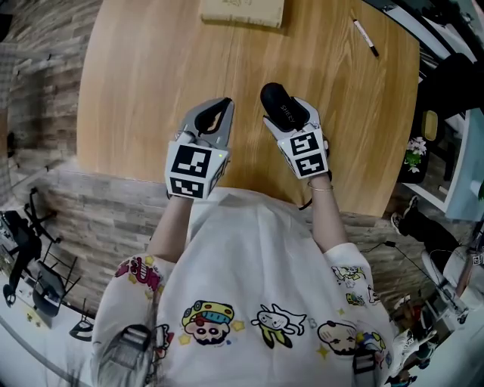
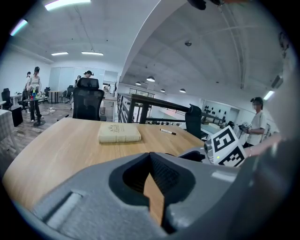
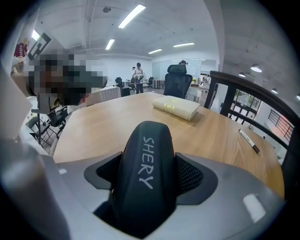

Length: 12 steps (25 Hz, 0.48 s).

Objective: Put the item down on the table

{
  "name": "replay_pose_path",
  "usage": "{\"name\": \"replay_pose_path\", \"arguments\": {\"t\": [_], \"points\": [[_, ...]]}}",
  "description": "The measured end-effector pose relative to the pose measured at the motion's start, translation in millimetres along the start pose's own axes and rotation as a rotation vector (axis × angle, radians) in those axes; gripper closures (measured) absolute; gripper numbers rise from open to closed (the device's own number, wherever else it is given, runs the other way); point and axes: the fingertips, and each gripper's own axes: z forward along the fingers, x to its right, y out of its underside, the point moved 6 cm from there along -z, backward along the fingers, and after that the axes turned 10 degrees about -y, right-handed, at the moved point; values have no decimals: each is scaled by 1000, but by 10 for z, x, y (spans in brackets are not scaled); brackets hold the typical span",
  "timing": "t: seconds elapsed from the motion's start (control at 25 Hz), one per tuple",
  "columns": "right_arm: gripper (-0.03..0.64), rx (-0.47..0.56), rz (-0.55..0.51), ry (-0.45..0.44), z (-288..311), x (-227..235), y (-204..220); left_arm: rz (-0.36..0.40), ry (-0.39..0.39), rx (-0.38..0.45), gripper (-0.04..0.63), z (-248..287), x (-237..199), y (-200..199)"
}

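1. The right claw point(image 1: 291, 118) is clenched on a black oblong case point(image 1: 280, 100) lettered "SHERY". It may be a glasses case, though the views do not settle that. Both pads press its long sides, and its rounded end sticks out past the tips toward 12 o'clock.
2. The case is held over the near half of the round wooden worktop point(image 1: 144, 68), around 6 o'clock on its surface. It appears to be clear of the wood, but no view shows the gap beneath it.
3. The left claw point(image 1: 216, 113) is just beside it at 9 o'clock, with its tips together on nothing. It has no evident part in this step and is best kept where it is.
4. The step in hand is the set-down, and it seems not yet begun. The sound way is to lower the case straight down until its underside rests flat on the bare wood, and only then part the jaws.
5. The jaws should open fully before the claw draws back toward 6 o'clock, so that the pads do not drag the smooth shell along.
6. A beige book point(image 1: 242, 10) at 12 o'clock and a marker pen point(image 1: 364, 36) at 1 o'clock lie well apart from the drop spot, so nothing crowds it.
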Motion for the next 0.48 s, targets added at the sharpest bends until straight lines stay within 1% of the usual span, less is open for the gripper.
{"name": "replay_pose_path", "arguments": {"t": [0.48], "points": [[255, -55, 10, -26, 167, -47, 125, -19, 1, -24, 594, 59, -24, 55]]}}
